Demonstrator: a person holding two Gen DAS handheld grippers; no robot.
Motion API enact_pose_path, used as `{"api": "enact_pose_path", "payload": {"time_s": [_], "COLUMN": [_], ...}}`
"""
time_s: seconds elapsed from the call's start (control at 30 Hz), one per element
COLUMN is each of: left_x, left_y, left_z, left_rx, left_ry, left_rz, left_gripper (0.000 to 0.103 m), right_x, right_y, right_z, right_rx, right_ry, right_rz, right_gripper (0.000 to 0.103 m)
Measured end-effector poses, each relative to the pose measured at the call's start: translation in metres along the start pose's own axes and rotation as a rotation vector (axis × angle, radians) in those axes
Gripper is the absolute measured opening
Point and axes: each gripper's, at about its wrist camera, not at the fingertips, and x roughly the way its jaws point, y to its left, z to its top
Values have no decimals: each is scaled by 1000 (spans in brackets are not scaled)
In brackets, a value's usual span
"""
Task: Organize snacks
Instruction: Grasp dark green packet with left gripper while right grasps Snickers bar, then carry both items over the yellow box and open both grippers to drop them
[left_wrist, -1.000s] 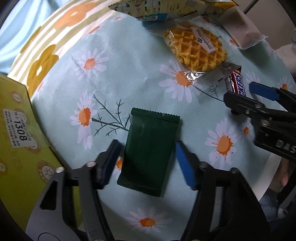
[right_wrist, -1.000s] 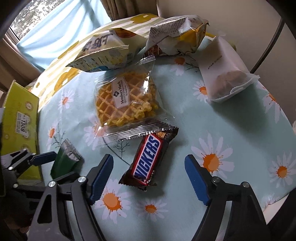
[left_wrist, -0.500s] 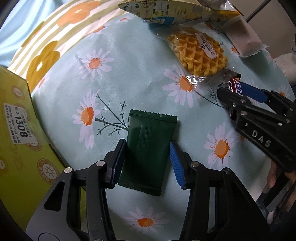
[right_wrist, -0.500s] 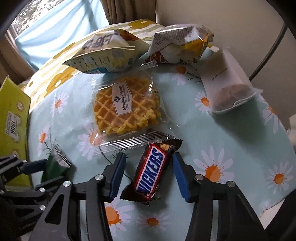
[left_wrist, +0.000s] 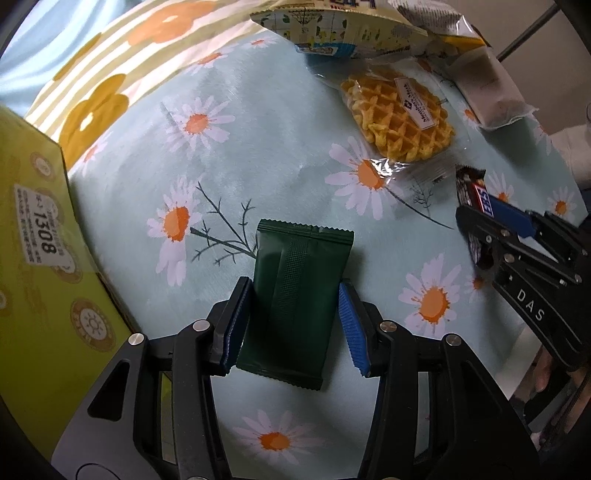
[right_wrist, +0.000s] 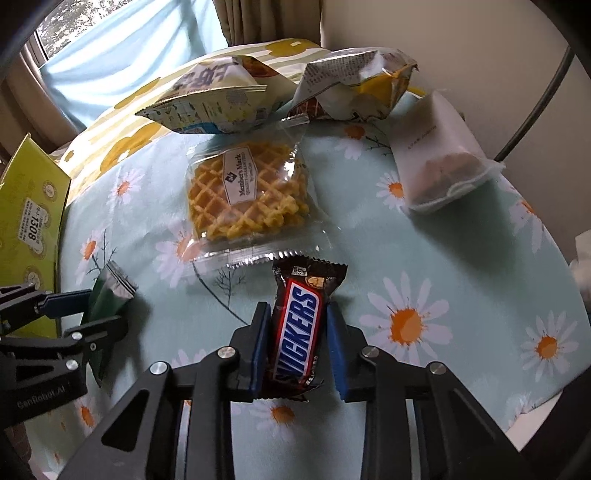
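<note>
Left hand-held gripper (left_wrist: 293, 321) clamped on the dark green packet (left_wrist: 295, 306). Right hand-held gripper (right_wrist: 297, 350) clamped on the Snickers bar (right_wrist: 299, 325), both low over the daisy-print tabletop (right_wrist: 461, 258).

Bare cloth (left_wrist: 280, 147) lay open between the yellow box (left_wrist: 40, 258) and the waffle (left_wrist: 400, 118). Chip bags (right_wrist: 221, 99) and a white pouch (right_wrist: 439, 162) crowded the far edge.

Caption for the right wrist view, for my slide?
Right gripper shut on Snickers bar, wrapped waffle beyond.
</note>
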Motion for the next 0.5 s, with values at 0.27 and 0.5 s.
{"api": "enact_pose_path", "payload": {"time_s": [0.27,0.5], "left_x": [-22,-75], "left_y": [-10,-17], "left_z": [-2,2], "left_rx": [-41,-113], "left_ry": [-51,-181], "left_rz": [-2,0], "left_gripper": [43,43], "right_x": [-29,-72], "right_y": [-17,-27], "right_z": [-10,14], "right_rx": [-16,-80], "right_ry": [-20,-118], "right_rz": [35,84], "right_gripper": [27,27]}}
